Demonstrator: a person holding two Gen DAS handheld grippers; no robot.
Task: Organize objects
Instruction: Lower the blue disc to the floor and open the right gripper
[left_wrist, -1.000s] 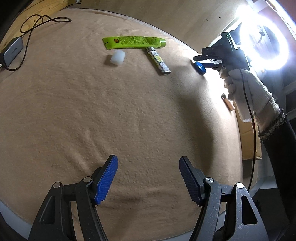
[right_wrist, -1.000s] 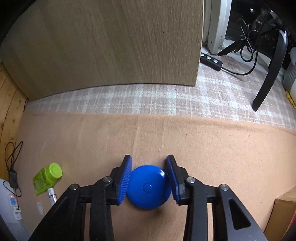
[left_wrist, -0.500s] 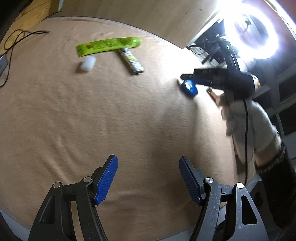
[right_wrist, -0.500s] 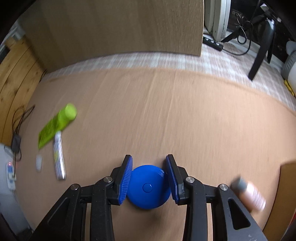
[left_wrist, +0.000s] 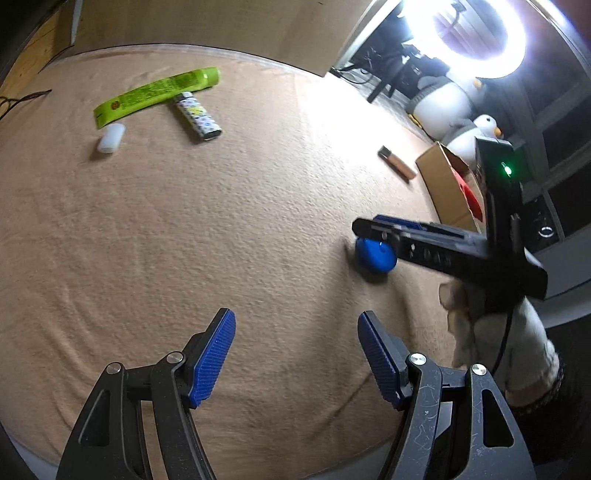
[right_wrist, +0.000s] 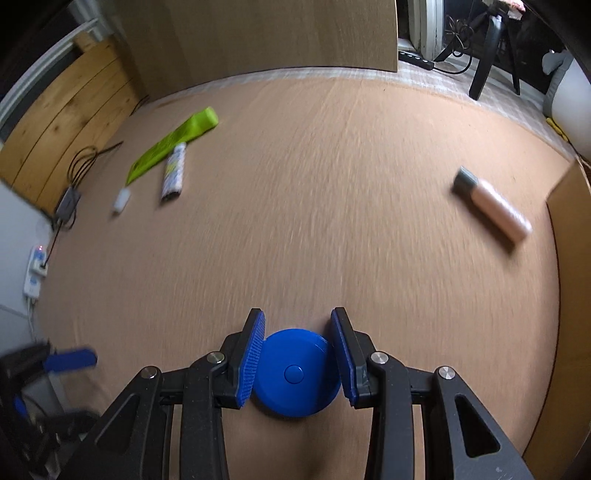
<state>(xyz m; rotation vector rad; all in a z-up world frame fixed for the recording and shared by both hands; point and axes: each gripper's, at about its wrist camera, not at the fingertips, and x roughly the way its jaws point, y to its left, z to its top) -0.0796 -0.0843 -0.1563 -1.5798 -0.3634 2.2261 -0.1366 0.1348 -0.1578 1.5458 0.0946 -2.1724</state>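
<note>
A ring light (left_wrist: 480, 37) is glaring beside 2 plush penguins (left_wrist: 448, 107); a wooden board (right_wrist: 280, 37) is standing behind the tan blanket (right_wrist: 314, 192).

No text, brand name or number can be read in either view. The green tube (left_wrist: 155, 96), lying far ahead and to the left of the left gripper, carries dark print along its length and a small round emblem near its flat end, but all of it is too small and blurred to make out. The patterned lighter (left_wrist: 198, 116) just beside the tube shows only coloured dots, no legible letters. The blue round case (right_wrist: 295, 373) is plain, with a centre button and no lettering.
</note>
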